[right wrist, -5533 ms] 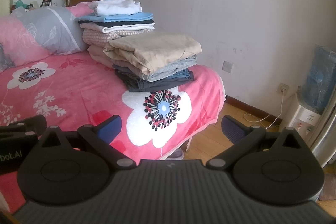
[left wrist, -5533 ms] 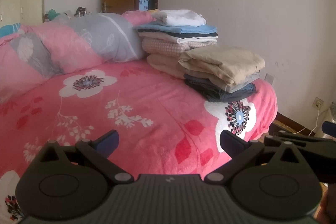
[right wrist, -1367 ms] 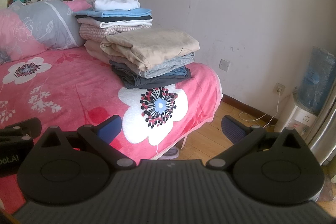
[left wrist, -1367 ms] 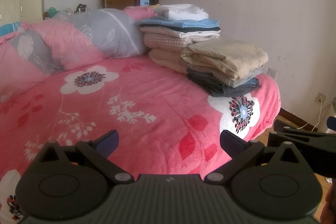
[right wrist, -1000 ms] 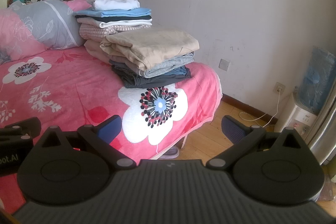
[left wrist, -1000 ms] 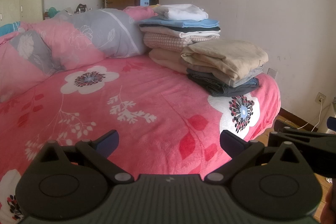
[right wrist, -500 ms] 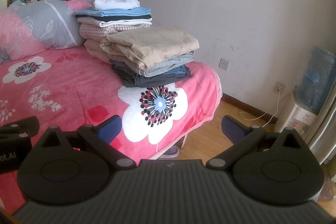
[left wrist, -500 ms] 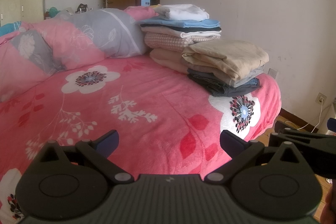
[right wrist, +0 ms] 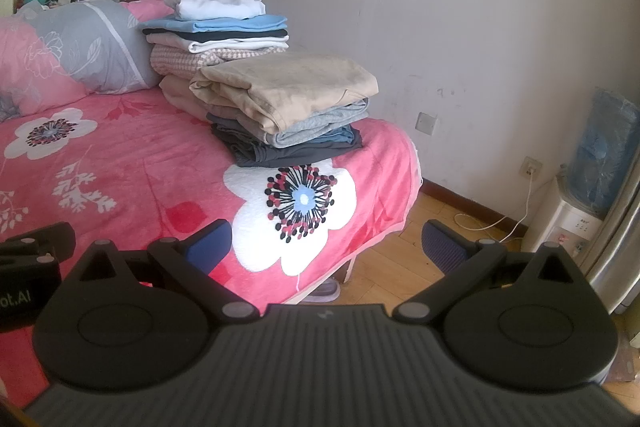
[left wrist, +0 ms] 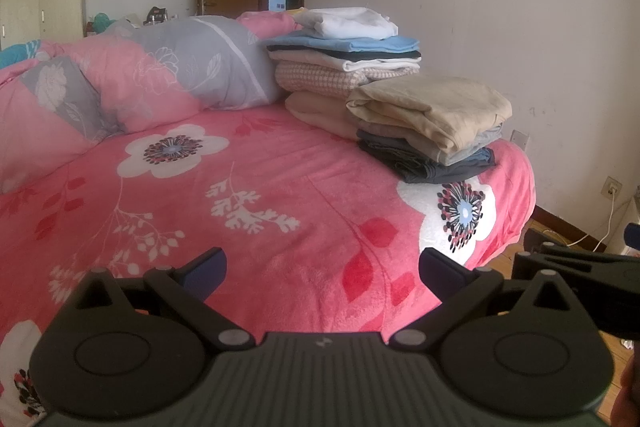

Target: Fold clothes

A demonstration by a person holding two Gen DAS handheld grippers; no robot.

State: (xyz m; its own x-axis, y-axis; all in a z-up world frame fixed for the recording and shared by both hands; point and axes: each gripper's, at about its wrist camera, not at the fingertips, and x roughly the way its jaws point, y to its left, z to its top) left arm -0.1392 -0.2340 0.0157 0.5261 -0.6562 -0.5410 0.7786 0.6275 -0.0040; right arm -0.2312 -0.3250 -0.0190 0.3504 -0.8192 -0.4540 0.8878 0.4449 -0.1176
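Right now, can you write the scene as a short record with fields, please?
surface: bed with pink flowered cover
near stack: beige item on top, grey and dark layers under it
far stack: white item on top, blue one below
pillow: grey and pink, left of the stacks
left tool: open, holds nothing
right tool: open, holds nothing
unfolded clothes: none visible

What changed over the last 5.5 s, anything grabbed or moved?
Nothing was grabbed or released. Both views shifted slightly, so the two hand-held grippers drifted a little; the clothes sit a touch higher in frame. The left gripper and right gripper stay open and empty. The front clothes stack, rear clothes stack and pink bedspread are unchanged.
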